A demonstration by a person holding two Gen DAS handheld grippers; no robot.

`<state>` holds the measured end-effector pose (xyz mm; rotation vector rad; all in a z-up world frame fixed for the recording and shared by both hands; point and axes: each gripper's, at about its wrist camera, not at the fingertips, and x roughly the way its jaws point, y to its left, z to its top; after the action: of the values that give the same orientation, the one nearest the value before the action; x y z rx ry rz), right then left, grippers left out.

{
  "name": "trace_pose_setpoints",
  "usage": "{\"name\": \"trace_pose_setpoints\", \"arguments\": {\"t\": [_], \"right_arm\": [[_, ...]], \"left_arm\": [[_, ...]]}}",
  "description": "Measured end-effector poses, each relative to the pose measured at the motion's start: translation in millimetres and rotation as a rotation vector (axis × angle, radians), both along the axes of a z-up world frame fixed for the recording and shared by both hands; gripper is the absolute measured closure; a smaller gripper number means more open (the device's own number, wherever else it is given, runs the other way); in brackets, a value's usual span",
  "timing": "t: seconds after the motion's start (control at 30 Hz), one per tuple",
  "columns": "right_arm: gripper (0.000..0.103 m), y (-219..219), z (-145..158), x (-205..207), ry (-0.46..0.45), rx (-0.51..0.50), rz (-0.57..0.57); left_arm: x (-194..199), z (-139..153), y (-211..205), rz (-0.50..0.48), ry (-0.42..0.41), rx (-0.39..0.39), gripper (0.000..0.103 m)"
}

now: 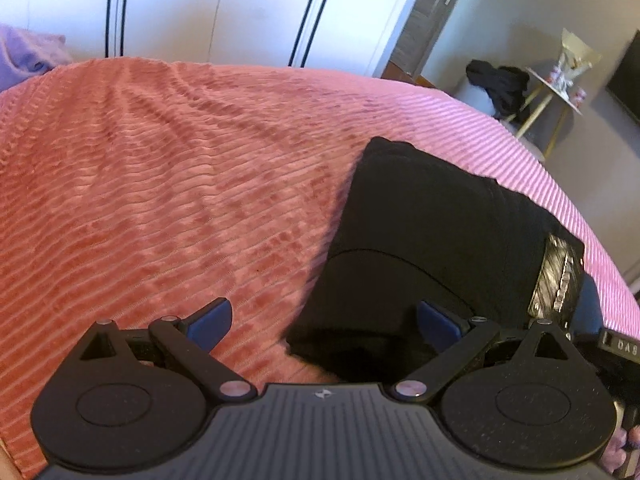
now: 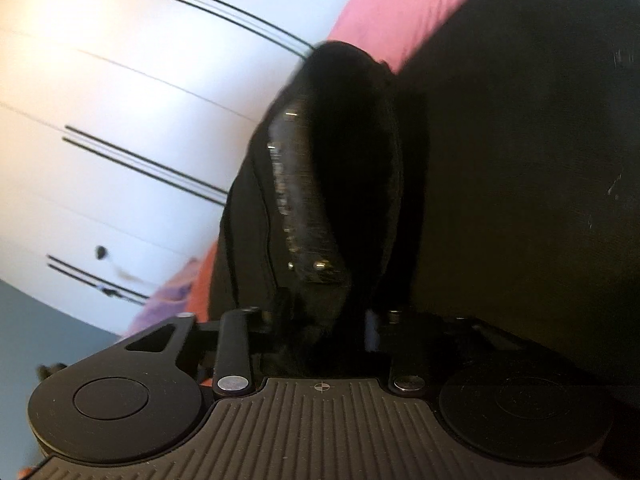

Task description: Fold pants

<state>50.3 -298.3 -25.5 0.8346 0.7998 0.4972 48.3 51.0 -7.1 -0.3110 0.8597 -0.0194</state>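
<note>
Spread blue fingers [image 1: 210, 322] of the left gripper [image 1: 324, 326] hang empty over the black pants [image 1: 420, 232], folded on the pink bedspread [image 1: 160, 180]

Right wrist view alone shows the right gripper [image 2: 320, 320] pinching the waistband [image 2: 300, 208]; probably a final fold, needing it carried across

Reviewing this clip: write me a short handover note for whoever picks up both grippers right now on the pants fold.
Left gripper: open, empty, hovering over the pink bedspread at the near edge of the pants.
Right gripper: shut on a bunched edge of the pants, by the shiny label, which it holds raised.
Pants: black, already folded into a compact block on the right part of the bed.
Done: the main folds, judging by the shape.
Left: probably lay the raised edge over for the last fold, release, then smooth flat.
</note>
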Motion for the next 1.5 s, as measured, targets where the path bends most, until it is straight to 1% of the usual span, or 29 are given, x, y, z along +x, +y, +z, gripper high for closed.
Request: {"name": "trace_pose_setpoints", "arguments": {"t": [0.07, 0.13, 0.2, 0.23, 0.3, 0.33, 0.43, 0.57, 0.63, 0.7, 0.77, 0.87, 0.93, 1.0, 1.03, 1.07, 1.1, 1.13, 1.2, 1.27, 1.3, 1.37, 1.43, 1.5], "right_arm": [[0.079, 4, 16, -5, -0.048, -0.01, -0.025], [0.082, -1, 33, -12, -0.105, 0.028, -0.049], [0.083, -5, 51, -15, -0.159, 0.058, -0.071], [0.083, -7, 59, -19, -0.18, 0.061, -0.082], [0.084, -12, 70, -27, -0.212, 0.072, -0.101], [0.084, -18, 72, -32, -0.222, 0.081, -0.109], [0.084, -33, 77, -49, -0.235, 0.099, -0.142], [0.084, -56, 86, -60, -0.244, 0.138, -0.214], [0.084, -82, 82, -70, -0.233, 0.162, -0.253], [0.084, -96, 75, -72, -0.193, 0.163, -0.302], [0.084, -105, 67, -74, -0.148, 0.123, -0.342], [0.084, -111, 50, -75, -0.069, 0.052, -0.383], [0.083, -109, 40, -72, -0.01, 0.023, -0.397], [0.078, -108, 33, -73, 0.048, -0.033, -0.411], [0.065, -107, 30, -75, 0.087, -0.074, -0.42], [0.055, -108, 26, -74, 0.133, -0.102, -0.437], [0.05, -111, 22, -74, 0.163, -0.097, -0.442], [0.043, -115, 15, -75, 0.184, -0.049, -0.442], [0.043, -119, 7, -77, 0.208, 0.028, -0.431], [0.043, -117, 6, -76, 0.217, 0.028, -0.389], [0.041, -113, 5, -74, 0.209, 0.019, -0.368], [0.031, -108, 3, -72, 0.182, 0.004, -0.348], [0.031, -108, 0, -64, 0.159, 0.003, -0.334], [0.052, -105, -3, -61, 0.148, -0.021, -0.344]], "left_arm": [[-5, 2, -1, -0.029, -0.006, -0.003, 0.004], [-9, 3, -3, -0.076, -0.005, 0.013, 0.004], [-10, -1, -12, -0.139, 0.035, 0.086, 0.004], [-12, -3, -19, -0.163, 0.041, 0.142, 0.004], [-13, -9, -32, -0.177, 0.03, 0.243, 0.004], [-11, -11, -38, -0.182, 0.034, 0.268, 0.004], [-4, -12, -52, -0.225, 0.03, 0.269, 0.004], [8, -9, -70, -0.205, 0.032, 0.367, 0.004], [9, -5, -73, -0.225, 0.012, 0.328, 0.004], [8, 0, -75, -0.238, -0.01, 0.294, 0.004], [8, 2, -78, -0.255, -0.012, 0.273, 0.004], [8, 0, -72, -0.279, 0.013, 0.186, 0.004], [3, 0, -68, -0.287, 0.011, 0.171, 0.004], [-2, 1, -63, -0.286, 0.008, 0.187, 0.004], [-4, 2, -59, -0.285, 0.008, 0.186, 0.004], [-6, 4, -53, -0.273, 0.001, 0.173, 0.004], [-8, 8, -46, -0.256, -0.009, 0.149, 0.004], [-8, 12, -38, -0.239, -0.019, 0.121, 0.004], [-6, 20, -24, -0.193, -0.044, 0.066, 0.004], [1, 23, -19, -0.157, -0.055, 0.04, 0.004], [7, 21, -20, -0.14, -0.044, 0.037, 0.004], [16, 13, -29, -0.141, -0.019, 0.028, 0.004], [25, -1, -41, -0.153, 0.019, 0.013, 0.004], [35, -17, -53, -0.168, 0.092, 0.01, 0.004]]}}
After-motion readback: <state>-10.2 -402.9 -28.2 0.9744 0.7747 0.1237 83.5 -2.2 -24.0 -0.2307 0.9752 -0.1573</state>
